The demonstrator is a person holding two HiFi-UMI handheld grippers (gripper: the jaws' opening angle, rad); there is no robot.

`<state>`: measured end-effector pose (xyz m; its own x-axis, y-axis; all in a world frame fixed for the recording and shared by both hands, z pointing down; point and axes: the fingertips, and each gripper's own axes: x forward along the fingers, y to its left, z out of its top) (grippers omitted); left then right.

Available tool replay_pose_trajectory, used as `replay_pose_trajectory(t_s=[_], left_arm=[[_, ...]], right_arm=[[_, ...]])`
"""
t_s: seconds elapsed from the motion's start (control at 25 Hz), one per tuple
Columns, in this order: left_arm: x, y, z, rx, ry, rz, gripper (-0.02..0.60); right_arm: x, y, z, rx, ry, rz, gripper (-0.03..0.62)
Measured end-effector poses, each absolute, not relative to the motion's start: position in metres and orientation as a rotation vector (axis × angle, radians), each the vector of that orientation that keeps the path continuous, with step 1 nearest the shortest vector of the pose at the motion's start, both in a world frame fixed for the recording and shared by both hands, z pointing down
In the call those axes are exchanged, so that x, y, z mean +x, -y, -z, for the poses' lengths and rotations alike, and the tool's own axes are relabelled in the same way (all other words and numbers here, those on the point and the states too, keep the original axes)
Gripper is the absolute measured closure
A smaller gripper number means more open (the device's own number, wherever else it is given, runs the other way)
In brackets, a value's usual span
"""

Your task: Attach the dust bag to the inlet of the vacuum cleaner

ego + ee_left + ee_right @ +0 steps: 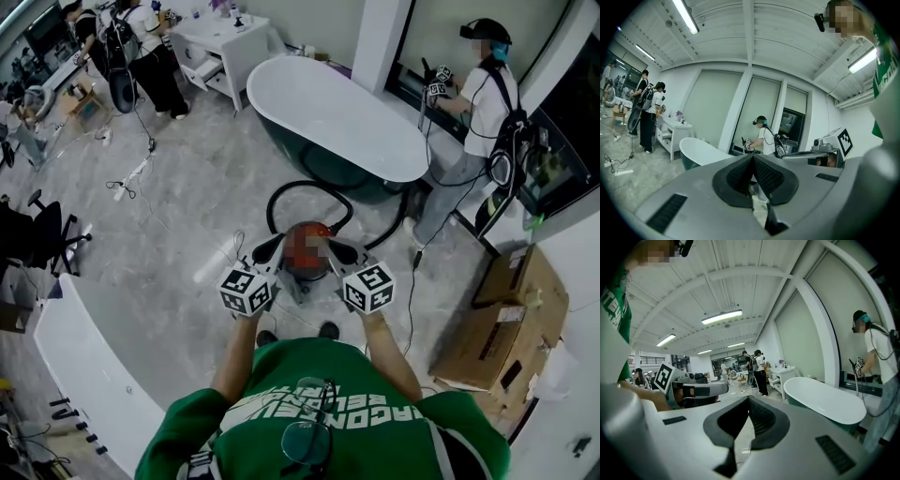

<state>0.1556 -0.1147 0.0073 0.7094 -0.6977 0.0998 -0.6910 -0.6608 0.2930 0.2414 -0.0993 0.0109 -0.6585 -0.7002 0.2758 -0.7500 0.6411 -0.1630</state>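
Observation:
A red vacuum cleaner (302,246) sits on the floor straight ahead, its black hose (309,190) looped behind it; part of its body is hidden by a mosaic patch. No dust bag shows in any view. My left gripper (266,249) and right gripper (341,251) are held level side by side, their tips just above either side of the vacuum. In the left gripper view the jaws meet, the left gripper (753,160) shut and empty. The right gripper (747,401) is likewise shut, with nothing between its pads. Each gripper view shows the other gripper beside it.
A white bathtub (337,117) stands beyond the vacuum. A cardboard box (511,319) lies at the right, and a person (478,112) stands near the window. A white cabinet (220,42) and more people are at the back left. An office chair (42,234) is at the left.

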Motion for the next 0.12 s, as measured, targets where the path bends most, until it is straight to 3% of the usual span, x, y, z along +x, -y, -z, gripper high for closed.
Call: replay_pose_trajectory(t_s=[0.12], left_arm=[[0.1605,0.1149,-0.0062,2.615,1.078,0.027,0.578]], right_arm=[[0.2439,0.0993,-0.0110,1.196,2.669,-0.395,0.585]])
